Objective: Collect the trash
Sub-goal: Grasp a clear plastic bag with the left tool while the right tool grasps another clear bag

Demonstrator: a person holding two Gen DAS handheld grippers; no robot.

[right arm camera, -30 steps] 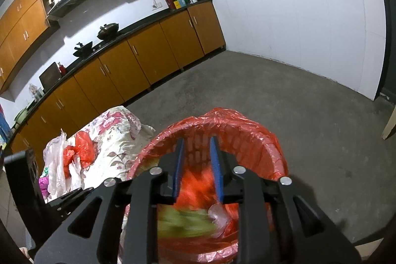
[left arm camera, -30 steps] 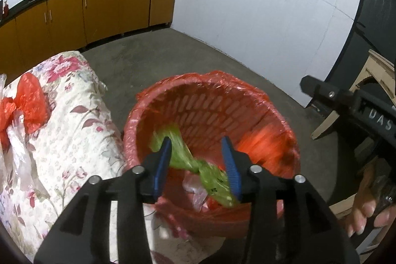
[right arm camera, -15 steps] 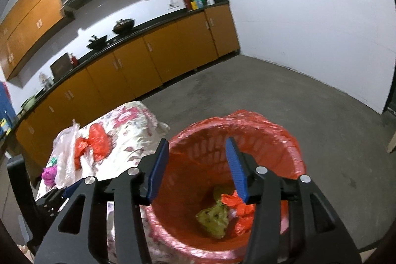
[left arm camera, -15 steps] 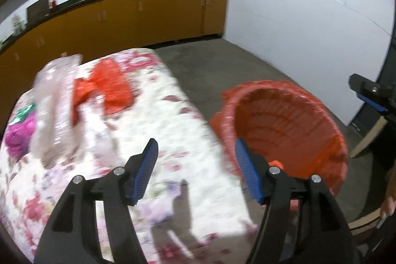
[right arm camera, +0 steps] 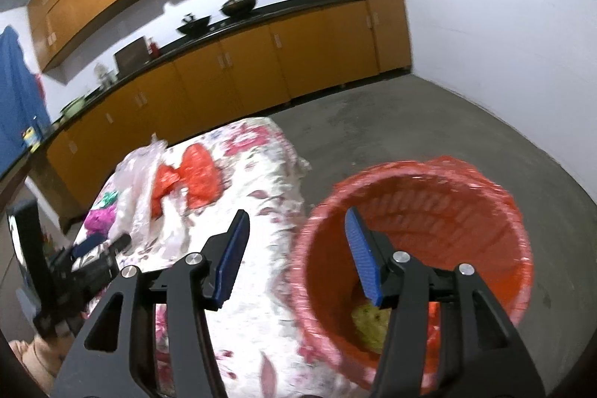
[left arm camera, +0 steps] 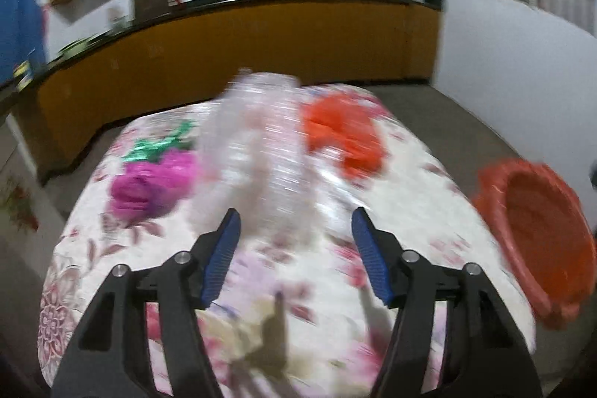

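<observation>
Now left tongs (left arm camera: 294,248) swung from red bin (left arm camera: 537,237) to clear bag (left arm camera: 261,152), spread empty; right tongs (right arm camera: 296,254) spread too.

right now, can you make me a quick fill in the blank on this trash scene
1. Both the left hand-held gripper and the right hand-held gripper are ____.
2. The trash basket is lined with a ____ bag.
3. The magenta wrapper lies on the ____ tablecloth.

Missing words: open; red; floral

Floral-clothed table (left arm camera: 403,211) bearing a clear crumpled plastic bag (left arm camera: 261,152), red plastic bag (left arm camera: 341,133), magenta wrapper (left arm camera: 153,181) and green foil (left arm camera: 160,146); concrete floor (right arm camera: 391,122) under red-lined basket (right arm camera: 496,211).
</observation>
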